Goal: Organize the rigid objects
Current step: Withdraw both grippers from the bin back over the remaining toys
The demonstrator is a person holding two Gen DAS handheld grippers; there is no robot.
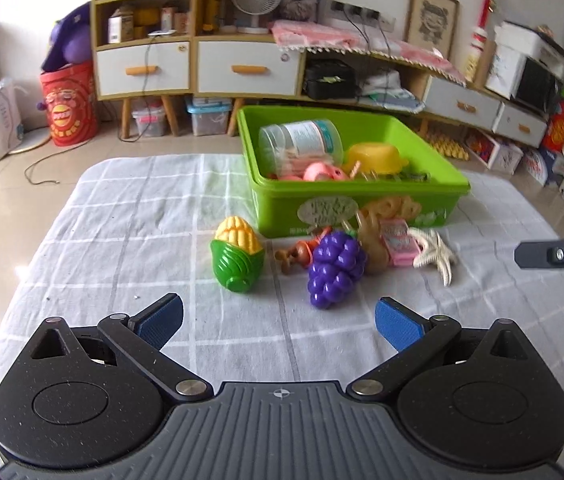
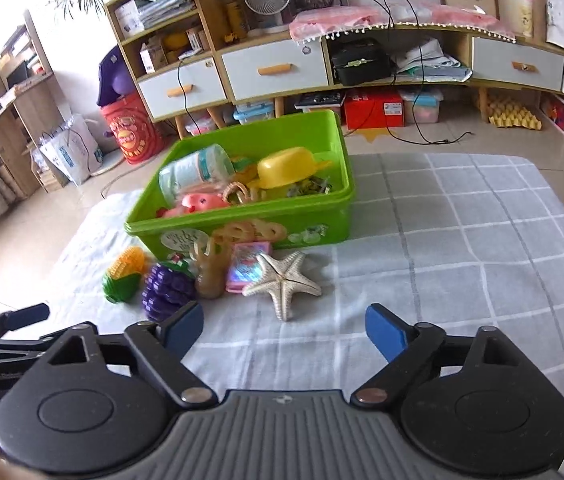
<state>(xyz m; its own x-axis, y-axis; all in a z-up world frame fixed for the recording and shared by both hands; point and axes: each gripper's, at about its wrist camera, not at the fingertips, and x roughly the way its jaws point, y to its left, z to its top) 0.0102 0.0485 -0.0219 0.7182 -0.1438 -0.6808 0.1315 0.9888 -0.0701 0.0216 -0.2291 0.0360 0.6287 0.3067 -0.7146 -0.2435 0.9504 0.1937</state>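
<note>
Two grippers mine, left gripper [image 1: 278, 322] and right gripper [image 2: 284, 330], both jaws wide, empty; green bin [image 1: 361, 204] part-filled on checked cloth [image 1: 142, 220]; toy corn [image 1: 238, 258], purple grapes [image 1: 335, 268], starfish [image 2: 283, 282], pink card pack [image 2: 248, 266] loose just before bin; step, judged: reaching for next pick; next move needs jaws straddling one item; labels unreadable.

Glossy plastic green bin [image 2: 313, 216], grapes [image 1: 335, 268] and corn [image 1: 238, 258]; rough matt starfish [image 2: 283, 280]; soft checked cloth [image 2: 461, 248] beneath.
</note>
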